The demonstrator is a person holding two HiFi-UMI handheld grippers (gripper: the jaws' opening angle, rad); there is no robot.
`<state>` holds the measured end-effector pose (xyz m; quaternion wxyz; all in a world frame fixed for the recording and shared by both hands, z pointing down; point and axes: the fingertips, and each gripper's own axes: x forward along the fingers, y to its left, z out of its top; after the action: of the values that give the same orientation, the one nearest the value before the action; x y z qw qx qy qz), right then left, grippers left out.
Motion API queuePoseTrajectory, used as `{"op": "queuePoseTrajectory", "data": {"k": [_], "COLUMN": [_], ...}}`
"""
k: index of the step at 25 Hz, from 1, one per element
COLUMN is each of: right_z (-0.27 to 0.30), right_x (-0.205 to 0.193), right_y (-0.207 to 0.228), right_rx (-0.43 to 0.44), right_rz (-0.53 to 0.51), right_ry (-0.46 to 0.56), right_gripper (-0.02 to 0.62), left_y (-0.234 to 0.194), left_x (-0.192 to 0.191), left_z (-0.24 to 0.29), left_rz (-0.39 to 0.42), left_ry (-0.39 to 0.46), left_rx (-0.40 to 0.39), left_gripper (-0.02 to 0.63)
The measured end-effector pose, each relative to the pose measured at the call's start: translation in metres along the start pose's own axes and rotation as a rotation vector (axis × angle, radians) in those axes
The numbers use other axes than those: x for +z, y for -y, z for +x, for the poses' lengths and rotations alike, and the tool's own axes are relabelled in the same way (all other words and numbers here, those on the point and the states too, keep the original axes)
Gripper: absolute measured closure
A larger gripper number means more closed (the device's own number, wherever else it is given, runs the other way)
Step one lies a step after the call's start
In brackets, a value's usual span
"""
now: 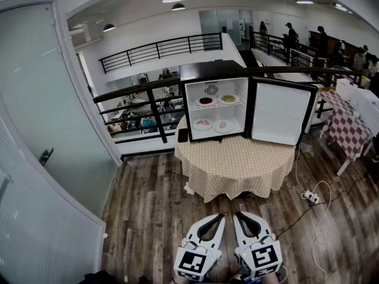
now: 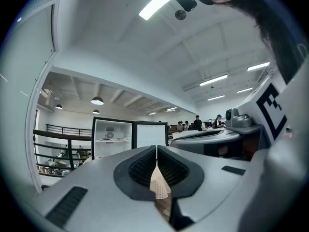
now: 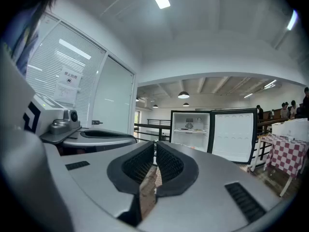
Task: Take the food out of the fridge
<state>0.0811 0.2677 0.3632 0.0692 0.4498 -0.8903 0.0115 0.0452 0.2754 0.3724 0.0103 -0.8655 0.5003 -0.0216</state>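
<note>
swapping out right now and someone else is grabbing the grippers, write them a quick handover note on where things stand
Left gripper: shut, empty.
Right gripper: shut, empty.
Both are held low over the floor, well short of the table.
The fridge stands on the table with its door open.
Food inside: upper-left plate, upper-right plate, lower-left plate, lower-right plate.
Done: the door is open.
Left: all four plates are still to come out; nothing is on the table yet.
</note>
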Motion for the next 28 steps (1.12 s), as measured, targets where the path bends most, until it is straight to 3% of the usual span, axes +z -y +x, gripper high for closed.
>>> {"op": "queuePoseTrajectory", "data": {"k": [8, 28], "right_z": [-0.007, -0.037], "right_x": [0.0, -0.041], "right_y": [0.011, 0.054], "right_rx": [0.001, 0.05], "right_rz": [0.01, 0.04], "right_ry": [0.007, -0.019], "right_gripper": [0.568, 0.568], "left_y": [0.01, 0.064], "left_x": [-0.002, -0.028], "left_z": [0.01, 0.035], "left_rz": [0.025, -0.005], "left_ry": [-0.009, -0.055], "left_rx": [0.003, 0.035], "left_gripper": [0.588, 0.588]}}
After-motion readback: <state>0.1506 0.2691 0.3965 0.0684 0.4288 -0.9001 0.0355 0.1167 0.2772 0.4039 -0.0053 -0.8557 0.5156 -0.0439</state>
